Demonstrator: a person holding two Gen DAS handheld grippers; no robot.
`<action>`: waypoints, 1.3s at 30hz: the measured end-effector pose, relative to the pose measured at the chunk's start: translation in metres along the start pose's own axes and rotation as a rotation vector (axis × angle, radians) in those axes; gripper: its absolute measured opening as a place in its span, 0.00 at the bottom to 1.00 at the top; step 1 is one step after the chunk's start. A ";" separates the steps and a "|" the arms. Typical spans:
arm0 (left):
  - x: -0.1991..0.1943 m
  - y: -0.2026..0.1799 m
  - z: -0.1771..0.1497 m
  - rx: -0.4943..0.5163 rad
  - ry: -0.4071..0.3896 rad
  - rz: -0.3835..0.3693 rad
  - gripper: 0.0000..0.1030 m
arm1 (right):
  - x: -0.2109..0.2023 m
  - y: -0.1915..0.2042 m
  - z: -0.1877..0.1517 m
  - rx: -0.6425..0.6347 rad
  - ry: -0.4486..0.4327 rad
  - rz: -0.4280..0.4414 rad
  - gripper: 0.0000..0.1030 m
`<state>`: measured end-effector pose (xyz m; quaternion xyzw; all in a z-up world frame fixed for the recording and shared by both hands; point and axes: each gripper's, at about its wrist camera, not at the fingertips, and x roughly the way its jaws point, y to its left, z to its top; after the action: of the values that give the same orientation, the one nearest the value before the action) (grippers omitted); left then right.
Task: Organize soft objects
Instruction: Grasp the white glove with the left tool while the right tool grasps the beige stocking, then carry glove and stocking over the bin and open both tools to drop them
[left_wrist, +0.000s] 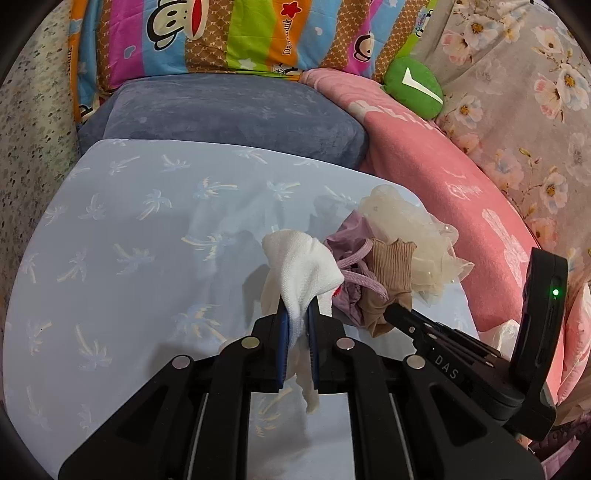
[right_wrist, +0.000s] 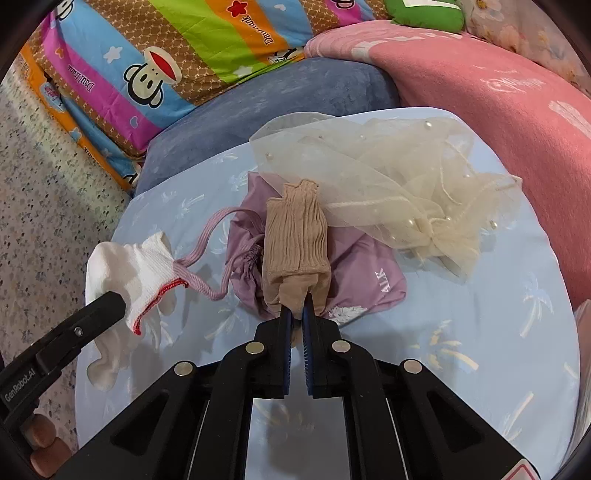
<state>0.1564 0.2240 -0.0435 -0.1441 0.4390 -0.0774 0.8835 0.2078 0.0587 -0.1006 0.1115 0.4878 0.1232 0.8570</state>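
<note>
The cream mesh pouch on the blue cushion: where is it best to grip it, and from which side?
Probably at the gathered neck of the cream mesh pouch, coming from above on its near side: the fabric bunches there, while the rest spreads thin and flat.

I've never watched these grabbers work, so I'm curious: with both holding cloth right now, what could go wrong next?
1. The purple bag's cord runs into the white glove in the left gripper; pulling the glove away might drag the bag along.
2. The right gripper pinches only the end of the tan sock, so it may slip out.
3. The sheer pouch overlaps the bag and could shift with it.
</note>
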 end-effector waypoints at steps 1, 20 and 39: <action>-0.001 -0.001 0.000 0.001 0.000 -0.004 0.09 | -0.005 -0.001 -0.002 0.002 -0.008 0.002 0.05; -0.029 -0.098 -0.043 0.134 0.006 -0.116 0.09 | -0.146 -0.048 -0.055 0.057 -0.184 -0.030 0.05; -0.037 -0.224 -0.080 0.351 0.021 -0.249 0.09 | -0.264 -0.151 -0.099 0.185 -0.362 -0.142 0.05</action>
<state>0.0675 0.0068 0.0107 -0.0404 0.4066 -0.2629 0.8741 0.0075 -0.1615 0.0168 0.1756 0.3420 -0.0048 0.9231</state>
